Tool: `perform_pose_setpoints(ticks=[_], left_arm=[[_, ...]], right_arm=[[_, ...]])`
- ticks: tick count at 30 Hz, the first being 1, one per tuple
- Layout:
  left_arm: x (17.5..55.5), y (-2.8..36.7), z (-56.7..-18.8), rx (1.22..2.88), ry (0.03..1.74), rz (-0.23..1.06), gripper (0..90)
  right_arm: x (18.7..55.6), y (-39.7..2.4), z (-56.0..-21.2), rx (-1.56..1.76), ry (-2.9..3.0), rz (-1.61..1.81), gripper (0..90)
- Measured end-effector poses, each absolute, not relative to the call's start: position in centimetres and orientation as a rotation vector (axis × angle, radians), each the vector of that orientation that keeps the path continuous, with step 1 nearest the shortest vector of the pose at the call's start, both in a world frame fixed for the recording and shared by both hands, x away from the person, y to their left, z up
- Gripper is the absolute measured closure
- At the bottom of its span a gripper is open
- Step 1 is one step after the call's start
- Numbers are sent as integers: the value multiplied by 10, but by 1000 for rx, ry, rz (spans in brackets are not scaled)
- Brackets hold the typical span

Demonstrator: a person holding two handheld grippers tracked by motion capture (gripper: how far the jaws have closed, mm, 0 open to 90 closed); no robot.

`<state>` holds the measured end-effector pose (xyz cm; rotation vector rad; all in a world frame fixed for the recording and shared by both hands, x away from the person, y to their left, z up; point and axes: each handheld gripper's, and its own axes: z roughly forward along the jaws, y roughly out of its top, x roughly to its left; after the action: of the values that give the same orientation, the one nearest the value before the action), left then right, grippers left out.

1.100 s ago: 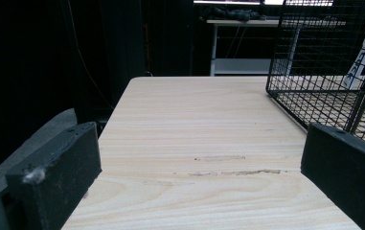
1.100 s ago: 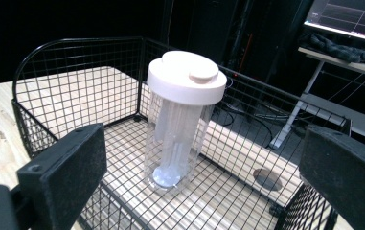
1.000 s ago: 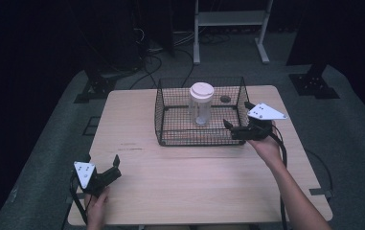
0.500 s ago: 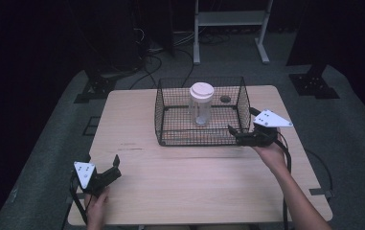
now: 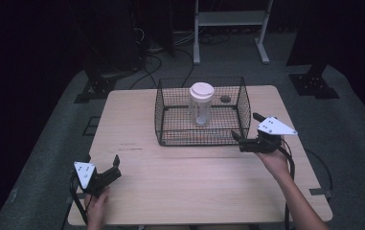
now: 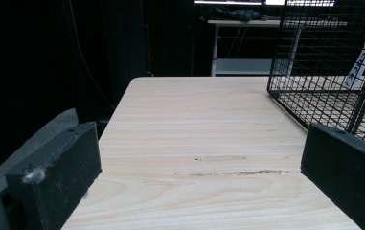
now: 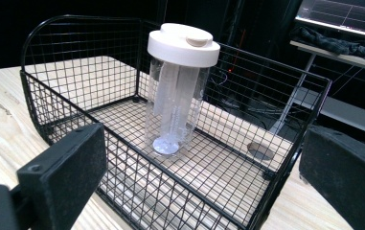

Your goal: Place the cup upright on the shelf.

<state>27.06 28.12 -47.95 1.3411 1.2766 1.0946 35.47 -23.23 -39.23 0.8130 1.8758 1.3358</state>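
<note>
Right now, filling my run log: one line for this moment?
right hand-held gripper: open, beside basket | jar: upright in basket | left hand-held gripper: open

Light wooden table; black wire basket sits on it near the far edge, roughly centred; small dark round mark on tabletop behind basket.

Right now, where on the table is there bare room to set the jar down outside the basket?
The widest free patch is the light wooden table between the black wire basket and the near edge, flanked by left gripper and right gripper. A strip lies left of the basket. The clear white-lidded jar crowds the basket's middle.
</note>
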Motion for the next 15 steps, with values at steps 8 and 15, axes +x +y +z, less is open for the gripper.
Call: perform_pose_setpoints(ticks=[8,15], left_arm=[[271,281,-480,1342,1276,1095,0],[271,281,-480,1342,1275,1096,0]], right_arm=[[345,-233,-390,799,1859,1357,17],[336,-236,-392,792,1855,1356,17]])
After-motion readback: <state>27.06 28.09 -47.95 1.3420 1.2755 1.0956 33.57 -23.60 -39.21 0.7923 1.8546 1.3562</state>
